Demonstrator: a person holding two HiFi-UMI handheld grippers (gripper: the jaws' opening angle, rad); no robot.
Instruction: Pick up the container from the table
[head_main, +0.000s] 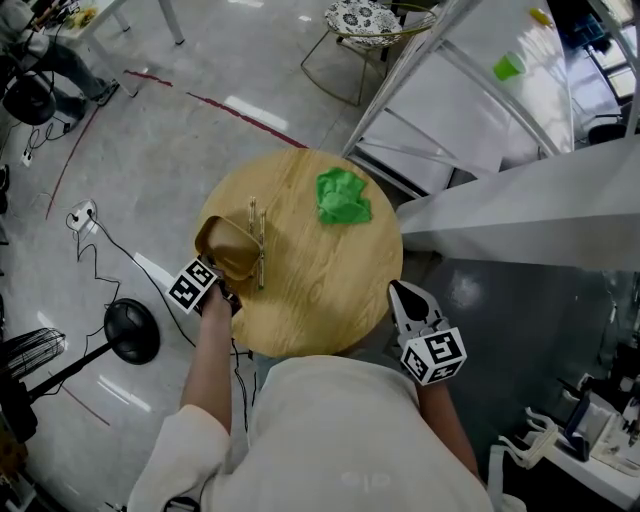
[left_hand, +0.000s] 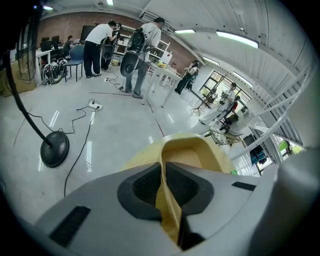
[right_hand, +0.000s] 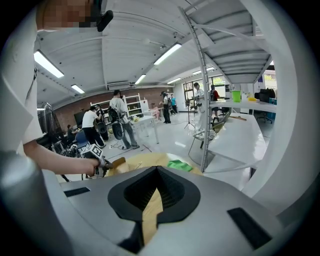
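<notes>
Container: a tan, thin-walled open container (head_main: 228, 248), apparently pressed paper or fibre, sits on the left edge of the round pale wooden table (head_main: 330, 320).
Neighbours: a pair of slim pale wooden sticks (head_main: 258, 245) lies just beside its right rim. A crumpled bright green cloth (head_main: 343, 197) is well apart, toward the far side.
Left gripper: the left gripper (head_main: 228, 282) is clamped on the container's near wall. Its own view shows the thin tan wall pinched edge-on between the dark pads.
Right gripper: the right gripper (head_main: 400, 293) hangs off the table's near right edge. Its jaws are drawn together with nothing between them, only tabletop showing through the slit.
Handling: probably very light and empty. The wall looks pliable, so a hard squeeze could crease or buckle it, while the matt surface should not slip.
Where to hold: the rim wall is the obvious hold, taken deep enough that the pads bear on the wall and not only the lip.
Risk: a one-sided grip may let it tilt or flex as it rises, and it could nudge the sticks.
</notes>
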